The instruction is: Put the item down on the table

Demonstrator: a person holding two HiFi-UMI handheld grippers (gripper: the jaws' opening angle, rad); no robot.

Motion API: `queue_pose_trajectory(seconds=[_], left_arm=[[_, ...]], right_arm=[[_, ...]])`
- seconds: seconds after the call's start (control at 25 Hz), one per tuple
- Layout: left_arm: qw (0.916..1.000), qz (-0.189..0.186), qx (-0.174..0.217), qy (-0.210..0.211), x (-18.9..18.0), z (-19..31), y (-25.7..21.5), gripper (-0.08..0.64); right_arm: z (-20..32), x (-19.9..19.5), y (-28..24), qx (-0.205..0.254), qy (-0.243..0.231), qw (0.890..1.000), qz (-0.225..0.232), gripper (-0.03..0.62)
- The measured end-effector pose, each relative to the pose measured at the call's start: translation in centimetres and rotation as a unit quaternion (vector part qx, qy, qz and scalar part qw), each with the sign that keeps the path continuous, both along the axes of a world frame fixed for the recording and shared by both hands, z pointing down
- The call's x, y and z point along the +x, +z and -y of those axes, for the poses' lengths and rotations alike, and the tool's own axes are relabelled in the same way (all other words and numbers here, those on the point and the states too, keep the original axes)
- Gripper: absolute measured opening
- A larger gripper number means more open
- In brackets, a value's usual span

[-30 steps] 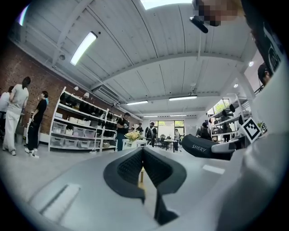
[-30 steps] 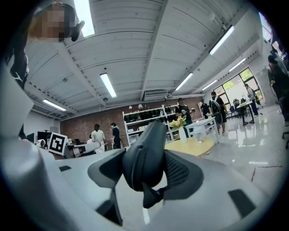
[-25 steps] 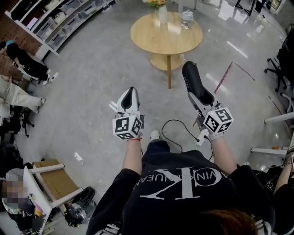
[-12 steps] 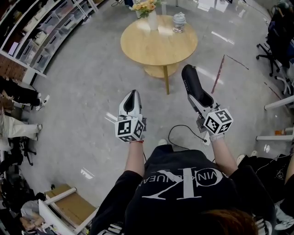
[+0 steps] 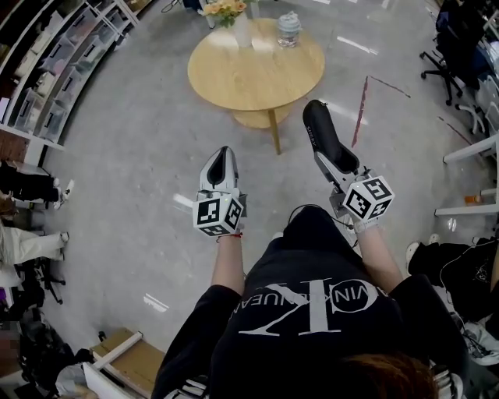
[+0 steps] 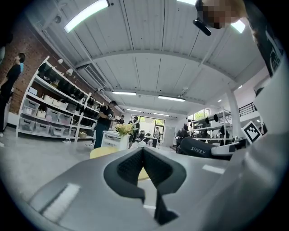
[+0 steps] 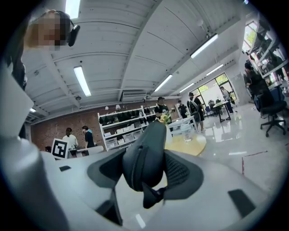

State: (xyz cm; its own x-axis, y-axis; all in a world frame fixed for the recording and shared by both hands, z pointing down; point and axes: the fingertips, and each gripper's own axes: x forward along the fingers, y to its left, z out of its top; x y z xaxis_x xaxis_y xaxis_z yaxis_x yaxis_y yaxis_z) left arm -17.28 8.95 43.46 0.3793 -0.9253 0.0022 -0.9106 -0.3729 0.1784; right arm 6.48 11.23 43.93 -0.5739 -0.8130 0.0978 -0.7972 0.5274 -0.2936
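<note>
The right claw [image 5: 337, 165] is shut tight on a long black case [image 5: 318, 125]. The case has a zip down its side. It sticks out past the claw, and its long way points forward, toward the round wooden worktop [image 5: 257, 74].

The left claw [image 5: 220, 162] is closed too, but nothing is in it. Its two sides just press on each other.

The worktop is in front of the person and a little to the left of the case. The case is up in the air and not over the wood yet. I think the right claw is the one to reach out, forward and a bit left, then go down. The near part of the worktop is bare, so that looks like a good spot.

At the far edge stand a white vase [image 5: 242, 30] with flowers [image 5: 222, 9] in it, and a glass jar [image 5: 288, 28] with a lid. I cannot tell what is in the jar.
</note>
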Motion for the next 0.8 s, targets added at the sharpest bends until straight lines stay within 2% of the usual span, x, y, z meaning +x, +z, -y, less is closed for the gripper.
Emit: queue_pose_trajectory(seconds=[0.2, 0.32, 0.52, 0.8], left_arm=[[0.9999, 0.01, -0.007, 0.009, 1.3, 1.2, 0.6, 0.011], [0.9998, 0.019, -0.007, -0.003, 0.3, 2.9, 0.7, 0.012], [0.9994, 0.01, -0.012, -0.032, -1.4, 7.5, 0.9, 0.011], [0.9986, -0.005, -0.025, -0.047, -0.3, 14.8, 1.6, 0.011]], right_arm=[[2.2, 1.3, 0.7, -0.002, 0.006, 1.0, 0.012, 0.265], [4.9, 0.6, 1.1, 0.002, 0.0, 1.0, 0.022, 0.265], [10.6, -2.0, 1.5, 0.003, -0.046, 0.999, 0.025, 0.265], [18.8, -2.5, 1.9, -0.015, -0.084, 0.996, 0.007, 0.265]])
